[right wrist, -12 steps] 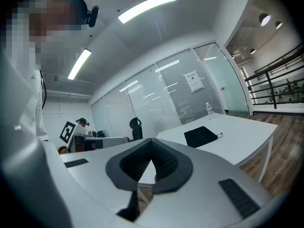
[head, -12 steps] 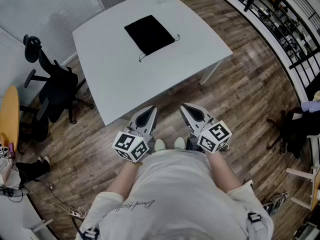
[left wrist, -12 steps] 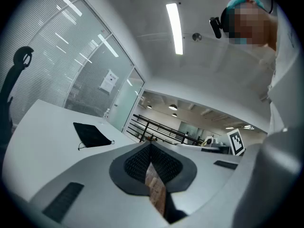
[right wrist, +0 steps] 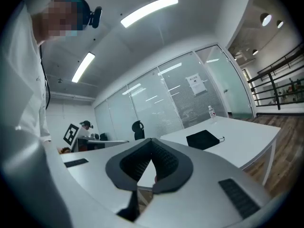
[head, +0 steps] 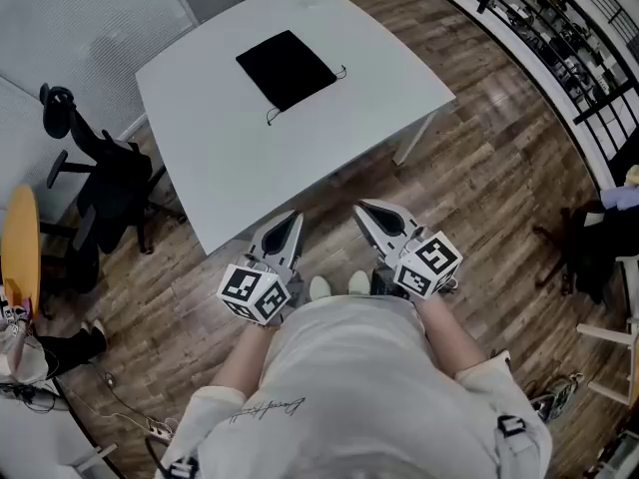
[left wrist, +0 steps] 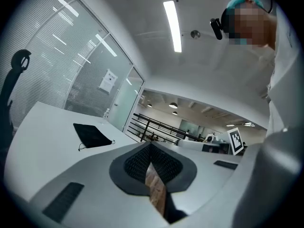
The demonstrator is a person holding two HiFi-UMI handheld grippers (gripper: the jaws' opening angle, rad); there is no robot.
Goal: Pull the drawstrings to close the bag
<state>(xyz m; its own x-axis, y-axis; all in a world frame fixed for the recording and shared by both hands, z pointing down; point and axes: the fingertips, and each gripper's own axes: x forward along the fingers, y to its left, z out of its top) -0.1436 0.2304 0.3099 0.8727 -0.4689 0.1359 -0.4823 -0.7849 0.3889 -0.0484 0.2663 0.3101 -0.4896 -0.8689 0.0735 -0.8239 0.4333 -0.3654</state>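
Flat on white square tabletop (head: 250,158): black fabric drawstring bag (head: 286,68), contents unseen. Well short of it: left tool (head: 291,218) and right tool (head: 363,209), both closed, gripping nothing.

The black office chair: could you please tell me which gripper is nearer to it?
Left. In the head view the chair sits left of the left gripper; the right gripper is farther right.

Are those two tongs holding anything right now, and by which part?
Nothing is held. The left tongs and right tongs are both shut and empty, short of the white table where the black bag lies untouched.
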